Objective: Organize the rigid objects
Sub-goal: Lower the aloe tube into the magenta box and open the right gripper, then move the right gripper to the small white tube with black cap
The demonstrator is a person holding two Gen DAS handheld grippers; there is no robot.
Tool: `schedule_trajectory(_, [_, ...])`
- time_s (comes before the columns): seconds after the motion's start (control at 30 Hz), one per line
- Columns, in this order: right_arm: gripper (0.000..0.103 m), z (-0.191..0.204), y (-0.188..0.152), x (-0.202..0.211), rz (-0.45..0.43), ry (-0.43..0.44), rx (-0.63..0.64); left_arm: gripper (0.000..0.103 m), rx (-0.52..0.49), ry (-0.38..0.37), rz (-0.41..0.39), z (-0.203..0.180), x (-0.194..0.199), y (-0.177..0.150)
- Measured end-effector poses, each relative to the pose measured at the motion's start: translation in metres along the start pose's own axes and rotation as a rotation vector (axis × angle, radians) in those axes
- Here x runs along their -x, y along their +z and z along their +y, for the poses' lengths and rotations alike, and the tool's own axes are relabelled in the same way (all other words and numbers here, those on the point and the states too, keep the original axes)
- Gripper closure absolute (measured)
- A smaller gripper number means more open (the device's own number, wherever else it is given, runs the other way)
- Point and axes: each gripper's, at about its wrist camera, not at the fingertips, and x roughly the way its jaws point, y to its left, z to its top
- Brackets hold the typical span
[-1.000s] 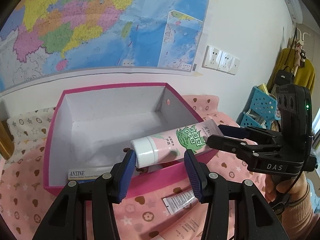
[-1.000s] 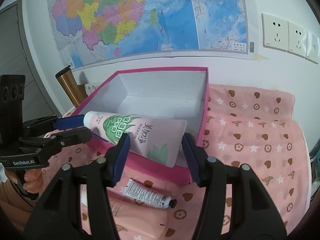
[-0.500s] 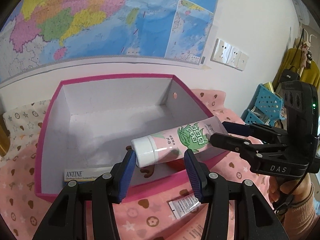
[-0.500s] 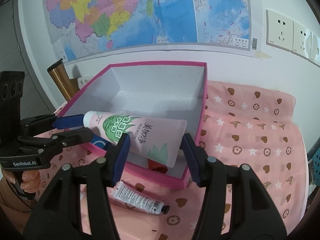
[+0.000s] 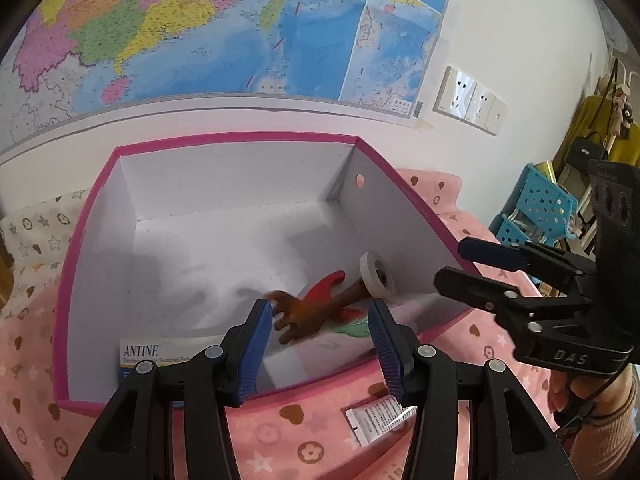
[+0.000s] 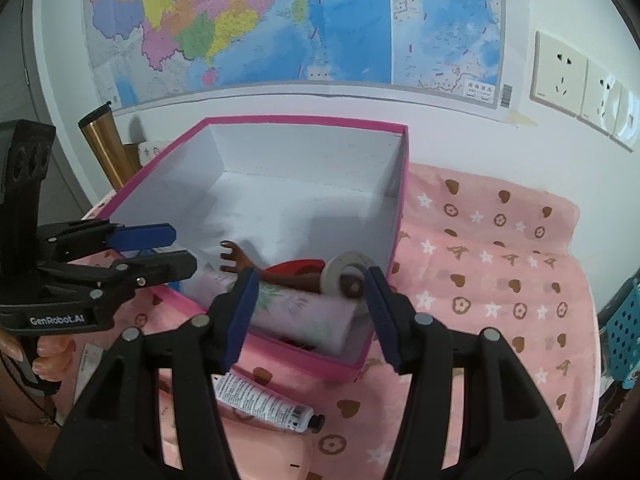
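A pink box with a white inside stands on the pink cloth; it also shows in the right wrist view. The pink and green tube lies inside it at the near corner, over a brown fork-shaped tool, a red piece and a roll of tape. A white ANTINE packet lies in the box at the near left. My left gripper is open and empty above the near wall. My right gripper is open and empty above the tube.
A small white tube lies on the cloth in front of the box; it also shows in the left wrist view. A gold flask stands left of the box. Blue baskets stand at the right. A wall map hangs behind.
Both grippers have opened and let go of the pink and green tube. It dropped from between them into the box, uncovering the brown tool, the red piece and the tape roll.
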Motion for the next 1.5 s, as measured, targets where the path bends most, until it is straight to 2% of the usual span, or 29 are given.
schedule_trajectory(0.17, [0.046,-0.002,-0.002,0.008,-0.018,0.012,-0.013,0.053,-0.009,0.007,-0.011,0.000,0.005,-0.003])
schedule_trajectory(0.47, [0.046,-0.001,-0.016,0.026,-0.047,0.060,-0.038,0.044,-0.056,0.039,-0.076,-0.012,0.032,-0.015])
schedule_trajectory(0.53, [0.042,0.001,-0.020,0.030,-0.050,0.077,-0.043,0.043,-0.062,0.043,-0.088,-0.015,0.038,-0.018])
schedule_trajectory(0.77, [0.042,0.009,-0.032,0.042,-0.061,0.105,-0.032,0.038,-0.077,0.054,-0.102,-0.022,0.054,-0.035])
schedule_trajectory(0.9, [0.040,0.010,-0.043,0.044,-0.050,0.131,-0.047,0.037,-0.073,0.045,-0.076,-0.021,0.056,-0.048])
schedule_trajectory(1.1, [0.040,0.002,-0.072,0.033,0.025,0.133,-0.093,0.037,-0.063,0.041,-0.024,-0.018,0.049,-0.068])
schedule_trajectory(1.23, [0.040,-0.009,-0.091,0.021,0.072,0.134,-0.148,0.037,-0.047,0.018,0.019,-0.017,0.038,-0.076])
schedule_trajectory(1.5, [0.040,-0.022,-0.110,-0.004,0.126,0.160,-0.234,0.039,-0.083,0.000,0.097,-0.032,0.007,-0.082])
